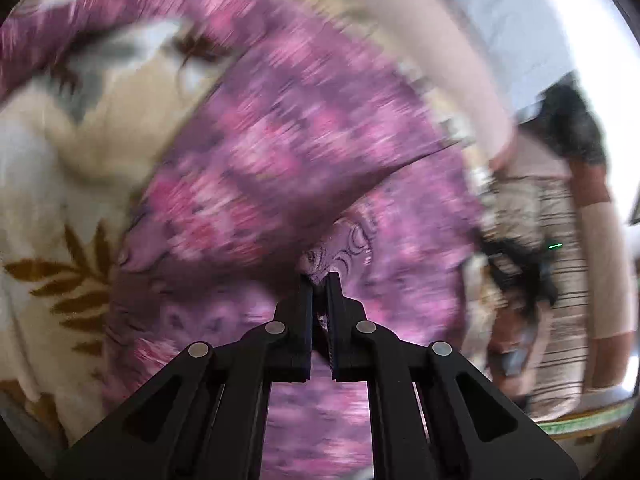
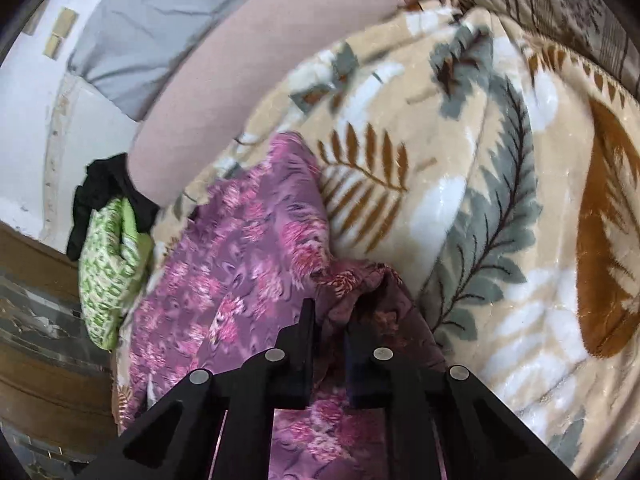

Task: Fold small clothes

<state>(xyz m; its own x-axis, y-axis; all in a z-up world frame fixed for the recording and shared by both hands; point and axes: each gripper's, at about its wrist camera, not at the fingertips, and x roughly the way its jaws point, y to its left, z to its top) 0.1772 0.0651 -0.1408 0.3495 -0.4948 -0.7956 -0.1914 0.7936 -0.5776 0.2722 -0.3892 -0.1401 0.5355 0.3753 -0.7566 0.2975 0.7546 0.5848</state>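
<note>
A purple garment with pink flowers (image 1: 280, 152) lies over a cream leaf-print blanket (image 1: 72, 184); the left wrist view is blurred by motion. My left gripper (image 1: 320, 280) is shut on a fold of the garment at its fingertips. In the right wrist view the same garment (image 2: 240, 248) is bunched on the blanket (image 2: 480, 200). My right gripper (image 2: 330, 316) is shut on a bunched edge of it, and the cloth hides the tip of the right finger.
A green patterned cloth (image 2: 108, 264) and a black cloth (image 2: 100, 188) lie at the bed's left edge. A pink bolster (image 2: 260, 72) and grey pillow (image 2: 168, 12) lie behind. A striped pillow (image 1: 560, 272) is at right in the left wrist view.
</note>
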